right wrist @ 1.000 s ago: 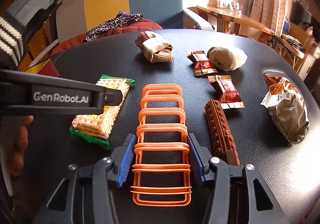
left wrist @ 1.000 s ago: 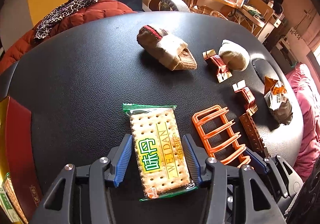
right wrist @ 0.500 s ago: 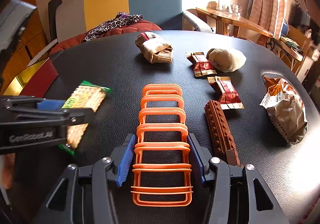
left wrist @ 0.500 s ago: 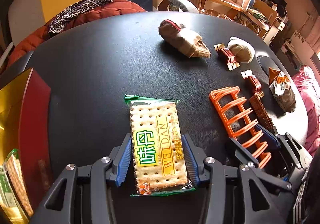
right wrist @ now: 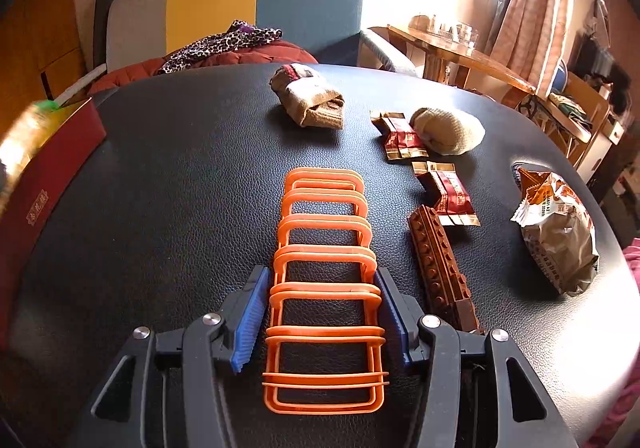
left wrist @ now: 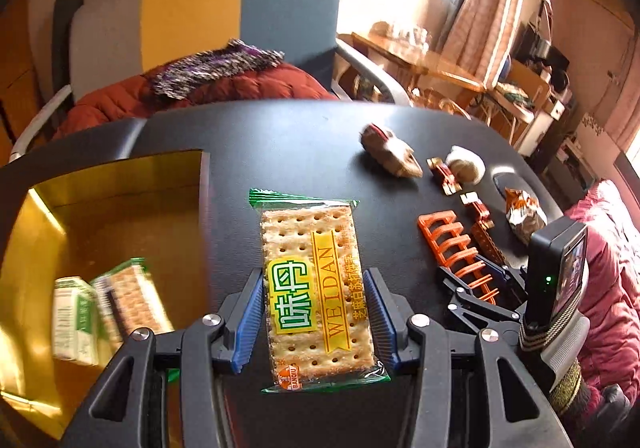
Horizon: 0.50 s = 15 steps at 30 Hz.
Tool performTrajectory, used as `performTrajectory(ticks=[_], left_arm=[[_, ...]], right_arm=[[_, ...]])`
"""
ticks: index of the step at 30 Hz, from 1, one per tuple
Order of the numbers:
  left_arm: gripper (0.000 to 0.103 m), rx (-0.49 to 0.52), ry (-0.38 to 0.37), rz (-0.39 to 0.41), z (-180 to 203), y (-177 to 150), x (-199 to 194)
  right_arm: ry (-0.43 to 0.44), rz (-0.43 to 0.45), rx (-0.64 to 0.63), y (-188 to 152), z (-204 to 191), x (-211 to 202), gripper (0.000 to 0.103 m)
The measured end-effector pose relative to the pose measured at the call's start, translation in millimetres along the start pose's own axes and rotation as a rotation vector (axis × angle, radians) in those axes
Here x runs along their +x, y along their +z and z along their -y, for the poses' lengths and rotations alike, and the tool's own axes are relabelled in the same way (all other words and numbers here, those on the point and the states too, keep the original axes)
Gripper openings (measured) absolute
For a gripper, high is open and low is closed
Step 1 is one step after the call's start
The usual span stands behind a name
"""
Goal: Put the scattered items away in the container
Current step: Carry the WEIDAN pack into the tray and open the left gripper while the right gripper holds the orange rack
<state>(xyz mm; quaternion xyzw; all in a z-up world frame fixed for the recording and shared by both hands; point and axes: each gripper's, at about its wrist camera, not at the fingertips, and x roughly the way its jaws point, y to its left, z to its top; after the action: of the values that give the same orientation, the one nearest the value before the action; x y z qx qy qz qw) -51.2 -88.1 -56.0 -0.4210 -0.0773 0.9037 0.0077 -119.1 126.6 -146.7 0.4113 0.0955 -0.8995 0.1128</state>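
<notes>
My left gripper (left wrist: 314, 312) is shut on a cracker packet (left wrist: 314, 288) with a green-and-yellow label, held above the black table just right of the gold-lined red box (left wrist: 116, 184). The box holds another cracker packet (left wrist: 128, 298) and a small green-white carton (left wrist: 74, 322). My right gripper (right wrist: 322, 314) is shut on an orange plastic rack (right wrist: 324, 288) that rests on the table. The right gripper also shows at the right of the left wrist view (left wrist: 476, 288).
On the table (right wrist: 180, 176) lie a rolled brown sock (right wrist: 308, 96), a beige sock (right wrist: 448, 130), two red snack sachets (right wrist: 400, 136) (right wrist: 448, 192), a brown brick strip (right wrist: 440, 268) and a crumpled snack bag (right wrist: 556, 232). The box's red wall (right wrist: 44, 184) stands at left.
My left gripper has lifted the cracker packet and carried it left toward the box, whose inside has come into view. The right gripper and rack have stayed put.
</notes>
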Motion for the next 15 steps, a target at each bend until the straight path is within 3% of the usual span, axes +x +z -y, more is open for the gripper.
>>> performTrajectory(ticks=[4, 7, 11, 15], left_arm=[[0.049, -0.063, 0.057, 0.041, -46.3, -1.5, -23.1], [0.049, -0.091, 0.142, 0.052, -82.1, -5.0, -30.4], [0.049, -0.137, 0.232, 0.027, -127.3, -10.9, -27.5], [0.049, -0.194, 0.273, 0.007, -158.6, -17.1, -22.8]], right_arm=[[-0.014, -0.002, -0.011, 0.3, -2.3, 0.2, 0.054], [-0.017, -0.003, -0.012, 0.4, -2.8, 0.3, 0.054], [-0.022, -0.003, -0.012, 0.2, -3.7, 0.4, 0.054], [-0.029, -0.006, -0.013, 0.5, -4.9, 0.5, 0.054]])
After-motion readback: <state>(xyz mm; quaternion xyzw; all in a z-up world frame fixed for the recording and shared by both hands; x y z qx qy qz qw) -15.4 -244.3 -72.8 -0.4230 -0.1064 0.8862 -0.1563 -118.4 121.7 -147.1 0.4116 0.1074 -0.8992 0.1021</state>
